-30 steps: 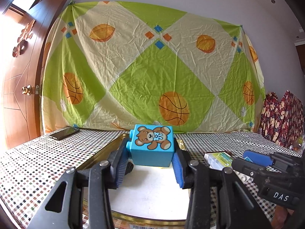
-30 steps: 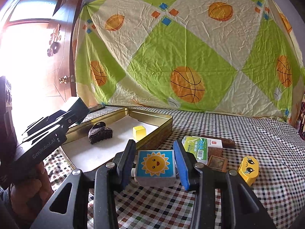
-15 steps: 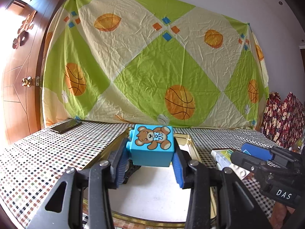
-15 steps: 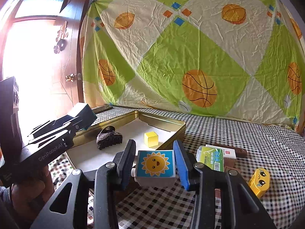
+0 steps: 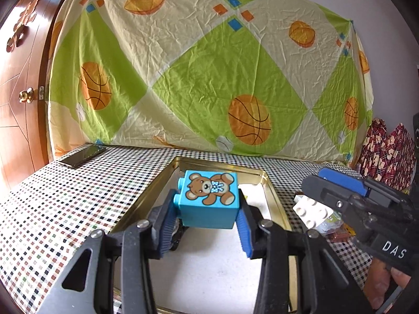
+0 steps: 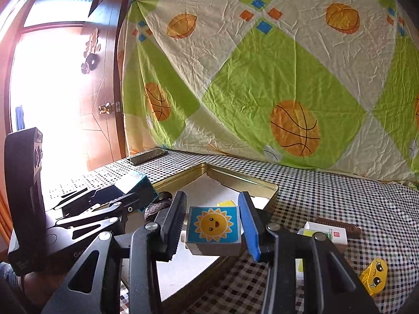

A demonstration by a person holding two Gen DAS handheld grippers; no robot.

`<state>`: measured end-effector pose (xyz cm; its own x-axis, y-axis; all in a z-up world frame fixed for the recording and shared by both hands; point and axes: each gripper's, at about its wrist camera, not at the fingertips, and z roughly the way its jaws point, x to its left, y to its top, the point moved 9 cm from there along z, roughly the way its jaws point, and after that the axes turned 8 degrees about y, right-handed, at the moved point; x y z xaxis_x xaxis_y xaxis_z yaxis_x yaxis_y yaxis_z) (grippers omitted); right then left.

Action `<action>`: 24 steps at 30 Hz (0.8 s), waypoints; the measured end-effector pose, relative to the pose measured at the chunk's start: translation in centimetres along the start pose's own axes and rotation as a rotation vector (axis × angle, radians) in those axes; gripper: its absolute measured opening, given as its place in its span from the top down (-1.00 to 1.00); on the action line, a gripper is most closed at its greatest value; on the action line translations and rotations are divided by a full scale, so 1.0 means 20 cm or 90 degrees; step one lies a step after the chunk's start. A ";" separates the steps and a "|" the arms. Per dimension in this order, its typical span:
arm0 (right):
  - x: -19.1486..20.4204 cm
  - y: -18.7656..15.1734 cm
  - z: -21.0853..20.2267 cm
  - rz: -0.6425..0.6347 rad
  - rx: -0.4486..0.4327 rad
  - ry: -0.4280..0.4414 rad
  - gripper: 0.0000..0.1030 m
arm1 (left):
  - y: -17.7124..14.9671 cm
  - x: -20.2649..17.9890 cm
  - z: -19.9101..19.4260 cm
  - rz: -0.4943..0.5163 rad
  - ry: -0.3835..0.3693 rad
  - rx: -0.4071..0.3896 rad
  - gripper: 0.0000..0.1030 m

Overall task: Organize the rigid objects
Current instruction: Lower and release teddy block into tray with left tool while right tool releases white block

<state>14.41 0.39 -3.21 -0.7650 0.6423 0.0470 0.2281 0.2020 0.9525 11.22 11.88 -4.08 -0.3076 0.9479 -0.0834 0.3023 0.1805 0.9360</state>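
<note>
Left gripper (image 5: 207,225): fingers closed on the blue bear block (image 5: 210,202). The block sits right at the fingertips, bear face up, its studs pointing at the left finger (image 5: 165,225). The right finger (image 5: 244,229) looks to be against the block's lower right edge. Block is held above the gold tray (image 5: 276,201), over its white floor, toward the far half.

Right gripper (image 6: 213,226): fingers clamped on the white sun block (image 6: 213,229), one pad on each side, sun face toward the camera. It hangs over the near right rim of the tray (image 6: 271,191), not touching it. From the left camera the same block (image 5: 313,210) shows studs-out, just right of the tray's right rim.

In the tray: a dark hair clip (image 6: 158,205), partly hidden behind the left gripper, and a small yellow cube (image 6: 226,203), only its top visible behind the sun block.

On the bench (image 6: 340,191), right of the tray: a green-and-white box (image 6: 327,234), a brown bar (image 6: 337,227) behind it, and a yellow face block (image 6: 374,274) near the right edge. A phone (image 5: 82,155) lies at the far left corner.
</note>
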 end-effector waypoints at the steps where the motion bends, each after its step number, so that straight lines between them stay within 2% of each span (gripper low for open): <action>1: 0.00 0.01 0.02 0.003 0.003 0.002 0.15 | 0.01 0.00 0.01 0.007 0.005 0.000 0.20; 3: -0.01 0.02 0.05 0.007 0.010 0.008 0.15 | 0.03 0.01 0.02 0.010 0.006 0.008 0.20; 11: -0.05 0.05 0.23 0.036 0.058 0.024 0.15 | 0.04 0.03 0.16 0.012 -0.009 0.095 0.20; 16: -0.08 0.00 0.37 0.042 0.097 0.019 0.15 | 0.03 0.02 0.26 0.046 0.001 0.147 0.20; 22: -0.12 -0.07 0.47 0.051 0.129 0.012 0.15 | 0.04 0.03 0.33 0.061 0.021 0.170 0.18; 24: -0.13 -0.07 0.48 0.051 0.129 -0.004 0.13 | 0.04 0.03 0.35 0.063 0.036 0.174 0.11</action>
<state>21.91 5.51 -7.66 -0.7361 0.6667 0.1171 0.4046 0.2947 0.8657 17.57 14.53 -5.72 -0.3121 0.9496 0.0300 0.5631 0.1594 0.8109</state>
